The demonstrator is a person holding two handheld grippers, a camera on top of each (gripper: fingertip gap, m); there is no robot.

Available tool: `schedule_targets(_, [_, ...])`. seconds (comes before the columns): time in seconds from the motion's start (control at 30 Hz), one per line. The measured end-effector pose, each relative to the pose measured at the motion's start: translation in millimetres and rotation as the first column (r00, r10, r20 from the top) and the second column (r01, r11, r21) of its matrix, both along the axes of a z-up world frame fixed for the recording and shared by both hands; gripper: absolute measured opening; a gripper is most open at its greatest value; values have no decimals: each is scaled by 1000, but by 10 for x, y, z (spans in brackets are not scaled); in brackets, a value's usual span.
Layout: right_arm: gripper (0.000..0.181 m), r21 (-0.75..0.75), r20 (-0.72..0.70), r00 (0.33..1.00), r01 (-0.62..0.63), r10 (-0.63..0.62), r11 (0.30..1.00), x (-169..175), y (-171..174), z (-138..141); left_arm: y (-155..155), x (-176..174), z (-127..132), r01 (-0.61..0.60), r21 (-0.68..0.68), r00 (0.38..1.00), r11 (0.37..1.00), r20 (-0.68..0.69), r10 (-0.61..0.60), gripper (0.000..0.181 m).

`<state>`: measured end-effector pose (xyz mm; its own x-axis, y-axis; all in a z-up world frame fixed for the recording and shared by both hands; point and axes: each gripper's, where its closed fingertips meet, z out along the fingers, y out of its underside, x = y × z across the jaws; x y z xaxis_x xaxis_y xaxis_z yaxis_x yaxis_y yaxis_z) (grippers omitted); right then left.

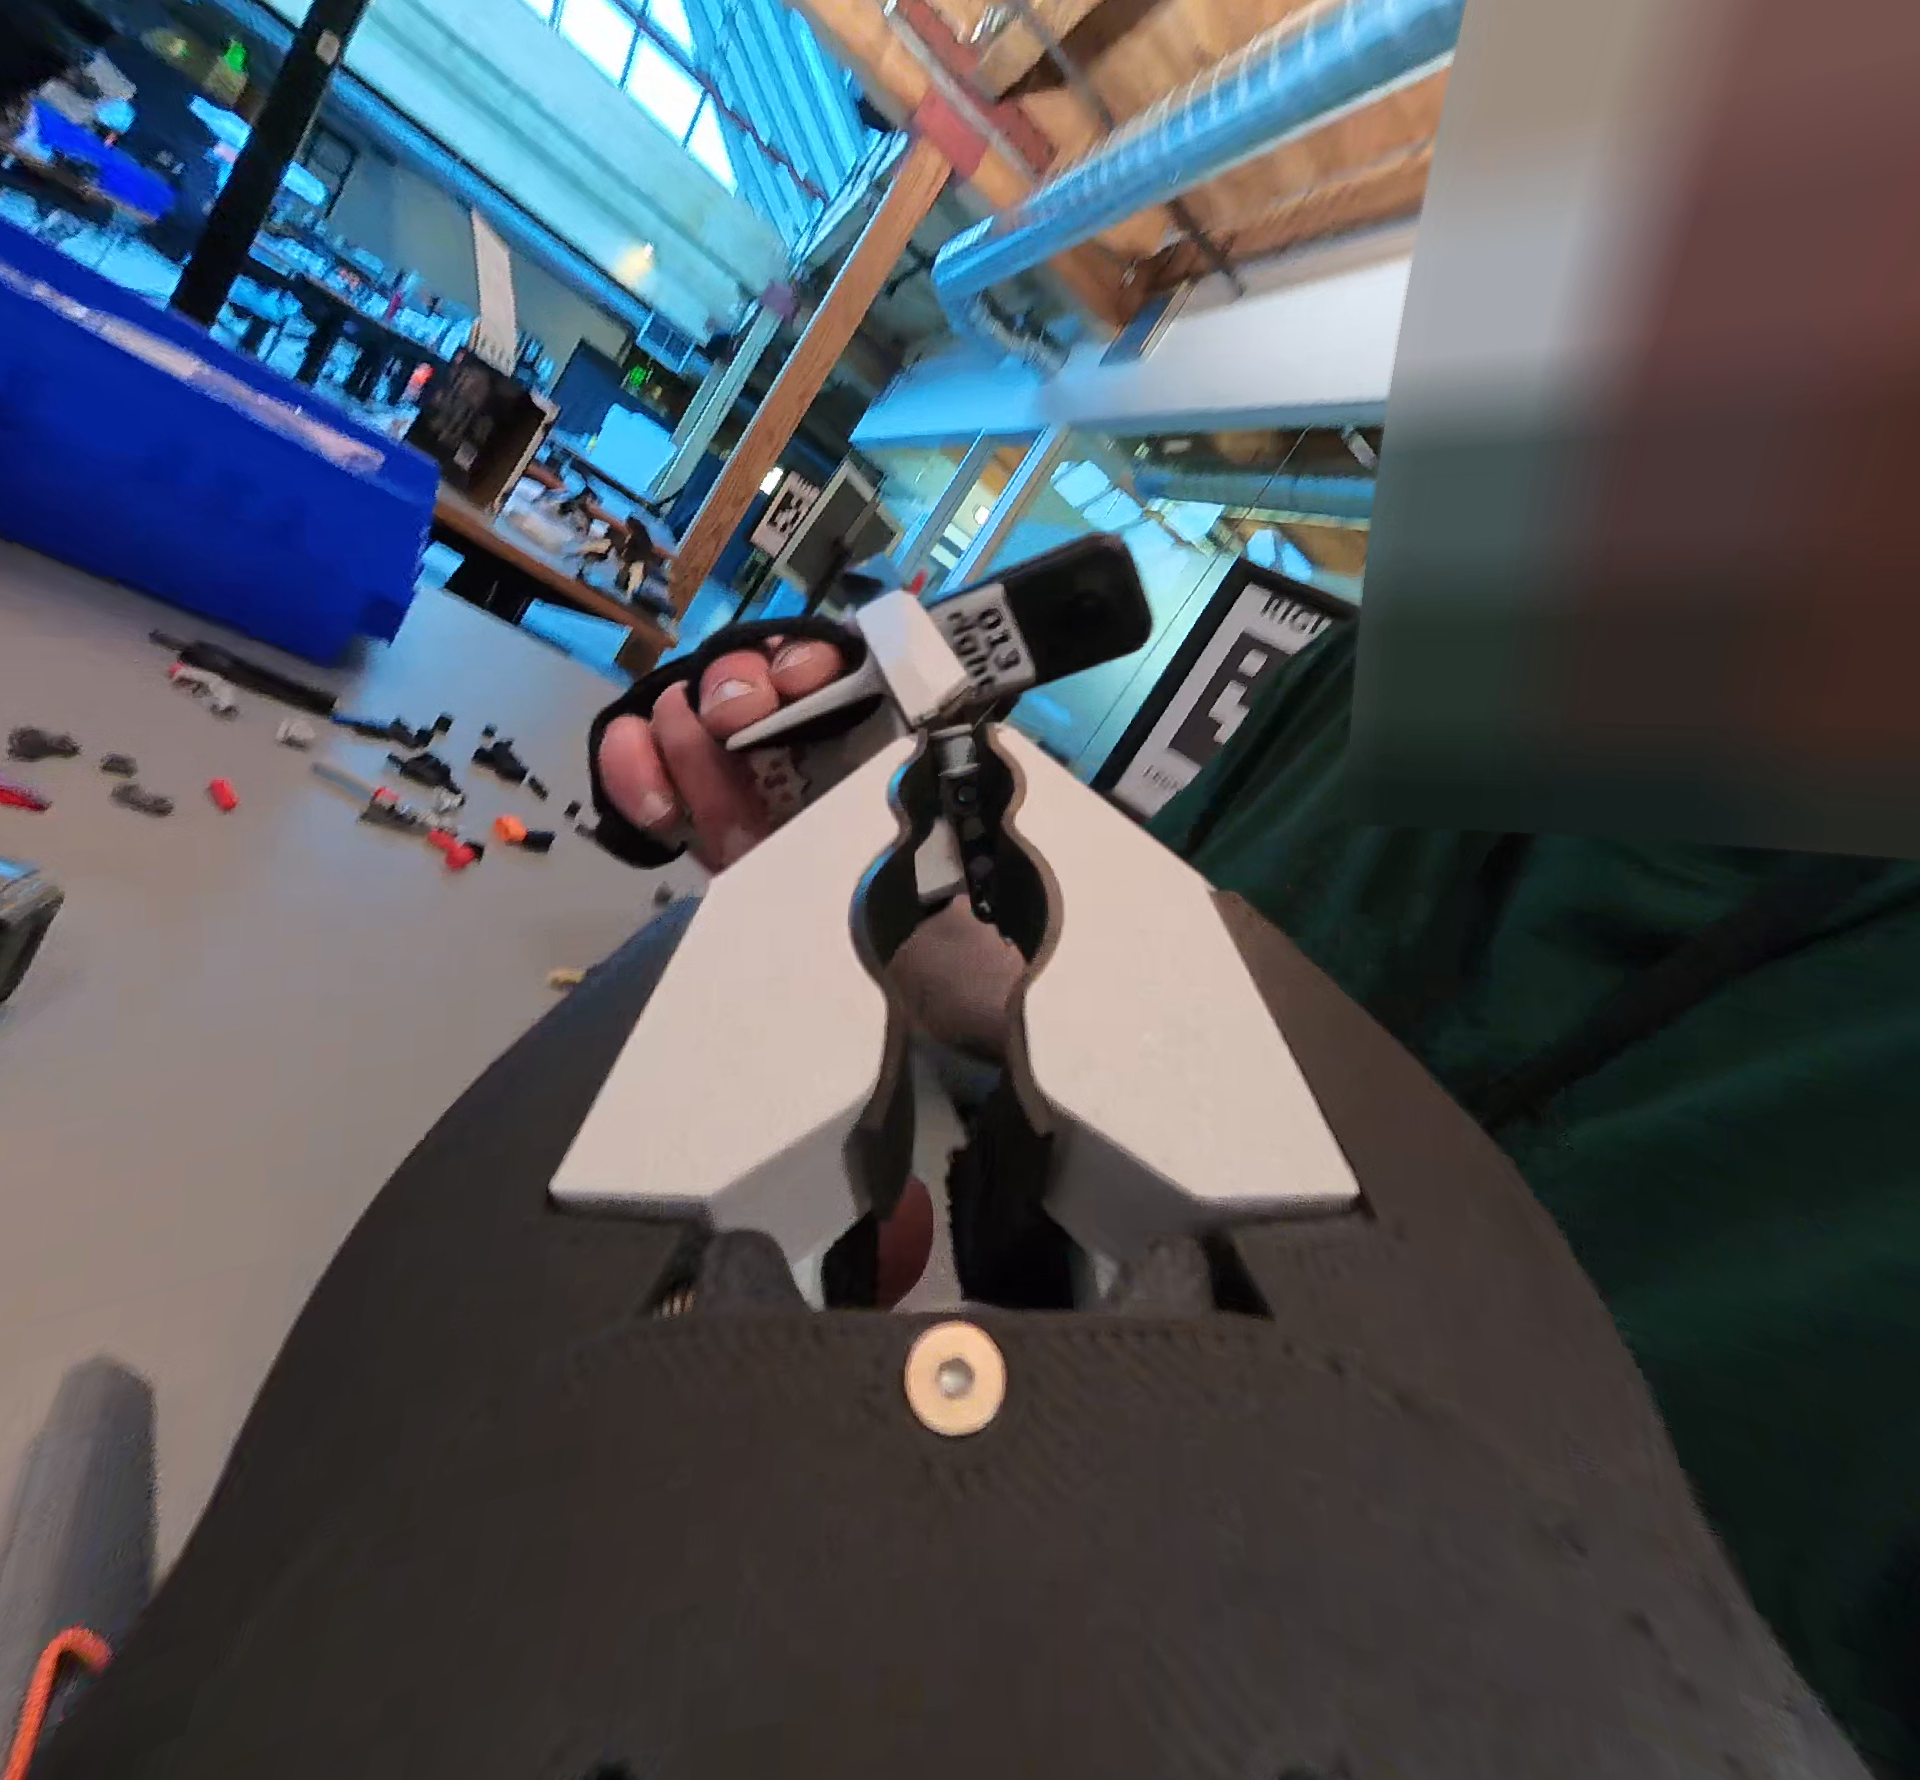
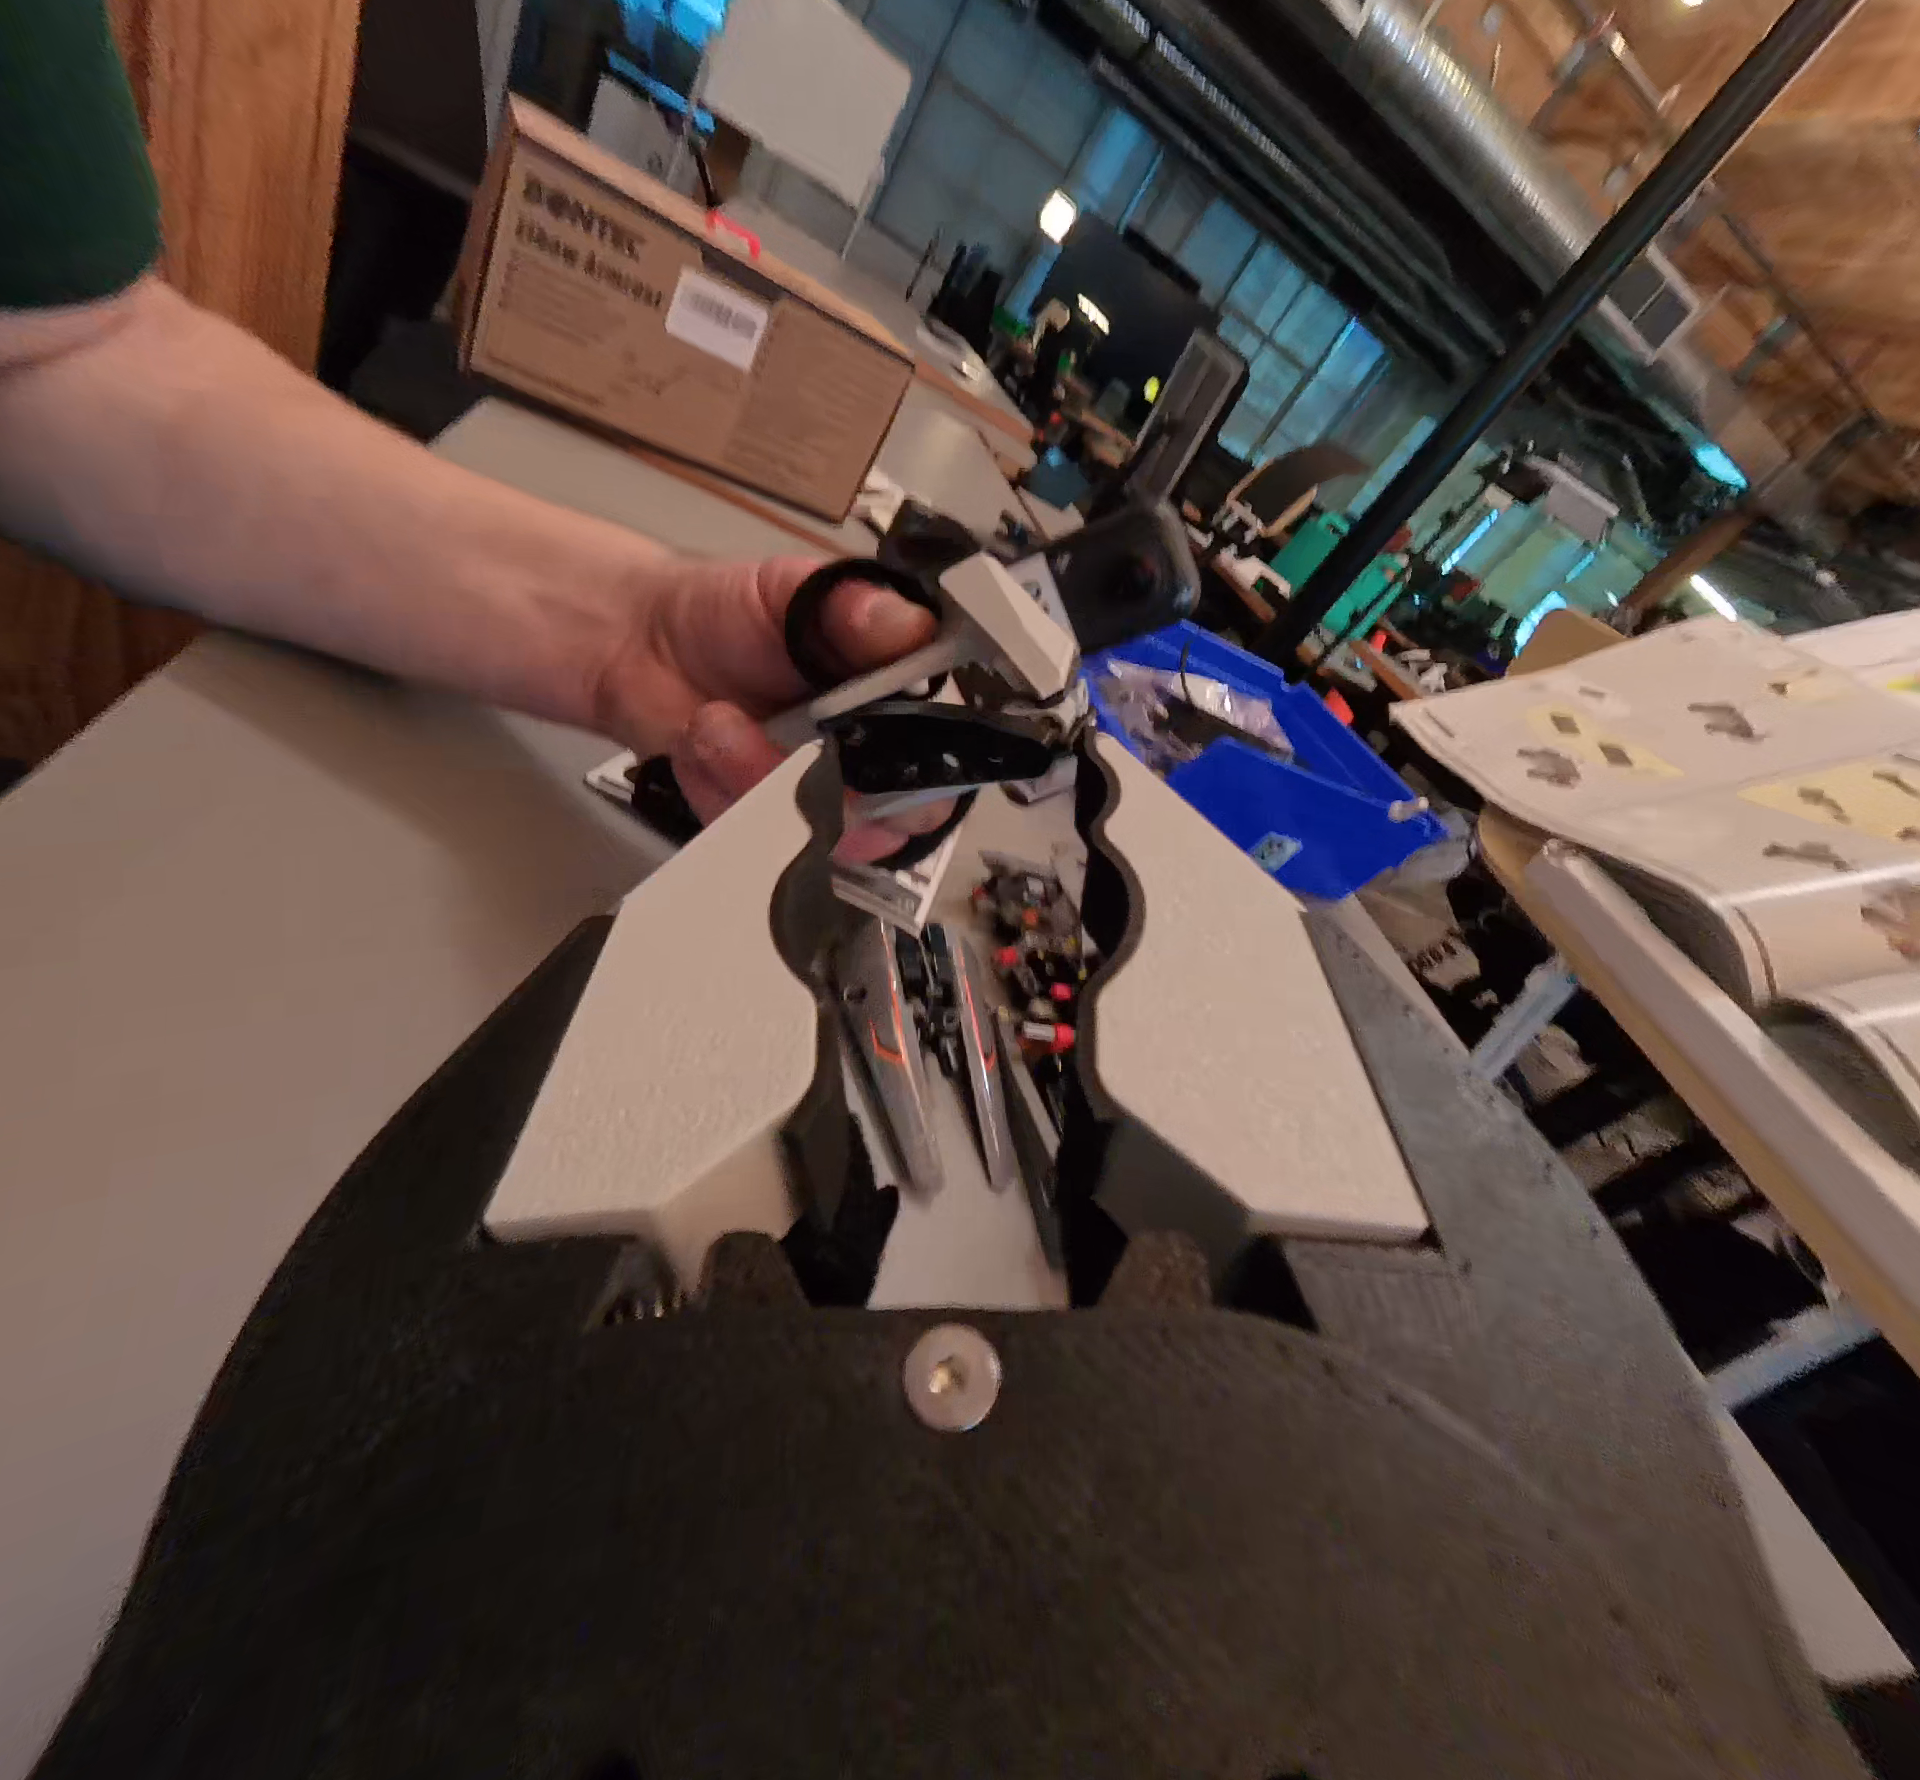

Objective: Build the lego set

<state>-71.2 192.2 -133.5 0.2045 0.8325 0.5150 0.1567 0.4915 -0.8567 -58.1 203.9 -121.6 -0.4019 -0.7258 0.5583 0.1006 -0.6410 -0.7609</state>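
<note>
Above the grey table (image 1: 260, 982), the two hand-held grippers met tip to tip, lifted clear of the surface. The left gripper (image 1: 951, 774) had its fingers drawn nearly together on a small black lego assembly (image 1: 966, 816), a slim studded piece with a grey part at its top. Seen from the right gripper (image 2: 956, 764), whose fingers closed around the same piece, the black lego assembly (image 2: 925, 759) lay crosswise between the tips. Loose lego parts (image 1: 416, 785) lay scattered on the table, well apart from the grippers, and an open instruction booklet (image 2: 1714, 795) sat off to the right beside a blue bin (image 2: 1320, 795). With both grips so near the tips, I judged a slight twist or uneven squeeze could pop the assembly apart or drop it among the loose pieces.
</note>
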Motion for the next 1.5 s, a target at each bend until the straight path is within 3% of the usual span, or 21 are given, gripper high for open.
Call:
schedule_targets(0.2, [50,-4,155,985,80,-78,997,90,43,-368,-62,140,-294,-5,121,982,993,-186,27,5])
schedule_targets(0.27, [43,12,245,959,141,-140,990,133,145,-545,-108,171,-362,12,178,972,984,-233,31,5])
schedule_targets(0.33, [37,20,304,937,177,-174,984,163,217,-680,-49,227,-548,-19,261,933,965,-341,111,5])
schedule_targets(0.53, [41,-37,480,853,252,-204,967,253,364,-1098,9,236,-925,10,382,836,924,-510,202,5])
schedule_targets(0.73, [34,-65,557,813,247,-170,967,368,373,-1278,35,279,-1153,62,492,748,868,-598,286,5])
schedule_targets(0.83, [25,-105,598,790,244,-135,964,411,362,-1398,63,286,-1369,122,542,672,831,-661,333,5])
schedule_targets(0.97, [23,-127,668,738,235,-92,964,505,356,-1556,76,326,-1412,131,568,664,812,-659,353,5])
schedule_targets(1.07, [23,-172,653,755,230,-64,958,548,365,-1531,121,346,-1424,142,602,644,786,-659,388,5])
schedule_targets(1.23, [30,-314,541,840,164,35,935,466,266,-1359,154,389,-1533,192,645,600,739,-673,432,5])
schedule_targets(1.5, [14,-356,556,829,175,58,918,459,311,-1469,184,399,-1603,200,684,585,702,-658,475,6])
